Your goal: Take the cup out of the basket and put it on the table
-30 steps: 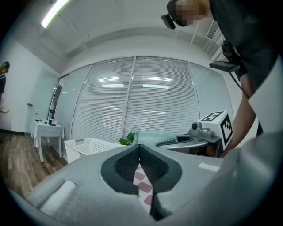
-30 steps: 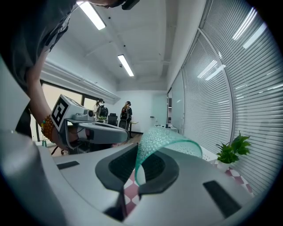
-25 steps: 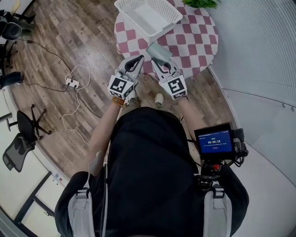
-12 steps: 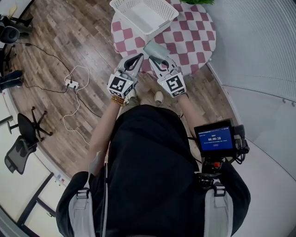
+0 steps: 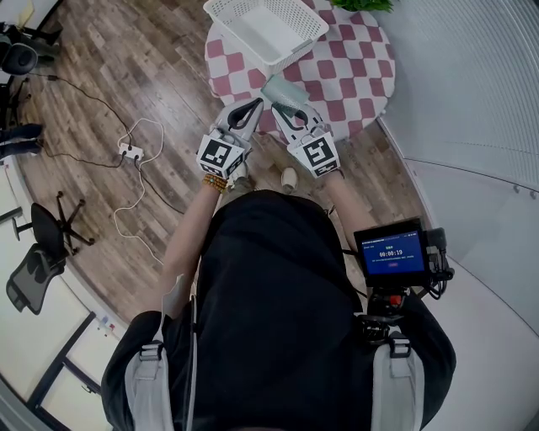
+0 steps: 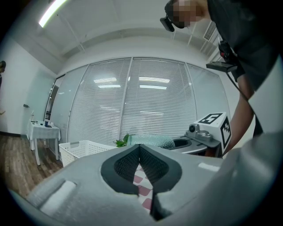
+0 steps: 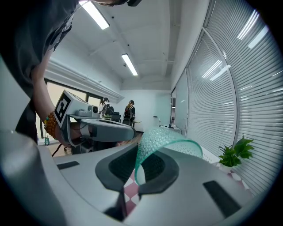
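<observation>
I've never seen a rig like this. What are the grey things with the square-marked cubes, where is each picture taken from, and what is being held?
There is no robot here. A person holds a hand clamp, called a gripper, in each hand, and the marked cubes are part of the grippers. The head view comes from a camera on the person's head and looks steeply down at their body and both grippers. The other two views come from cameras riding on the grippers, each looking along its own jaws. On the round checked table stands a white basket, which looks empty. The right gripper is shut on the wall of a green cup, by the table's near edge. The left gripper is beside it, shut, with nothing in it.
</observation>
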### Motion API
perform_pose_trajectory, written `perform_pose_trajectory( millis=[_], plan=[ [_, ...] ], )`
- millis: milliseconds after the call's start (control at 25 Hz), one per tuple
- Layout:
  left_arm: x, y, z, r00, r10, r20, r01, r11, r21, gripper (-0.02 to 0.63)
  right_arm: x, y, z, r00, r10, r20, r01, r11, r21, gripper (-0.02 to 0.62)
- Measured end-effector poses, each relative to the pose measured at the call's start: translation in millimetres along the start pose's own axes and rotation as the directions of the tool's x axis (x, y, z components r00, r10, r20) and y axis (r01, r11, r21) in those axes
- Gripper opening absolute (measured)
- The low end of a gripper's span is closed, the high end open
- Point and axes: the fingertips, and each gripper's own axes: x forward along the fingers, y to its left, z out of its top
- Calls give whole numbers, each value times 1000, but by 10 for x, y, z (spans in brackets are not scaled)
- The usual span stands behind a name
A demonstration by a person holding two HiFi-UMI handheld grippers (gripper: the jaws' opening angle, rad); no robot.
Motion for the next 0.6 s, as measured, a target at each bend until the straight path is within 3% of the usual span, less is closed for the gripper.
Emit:
perform_pose_trajectory(
  millis=[600],
  plan=[
    [23,14,3,1000,-12,-3,12,1000,12,5,16,-21,11,1000,-3,-2,3,1000,1,21]
  ],
)
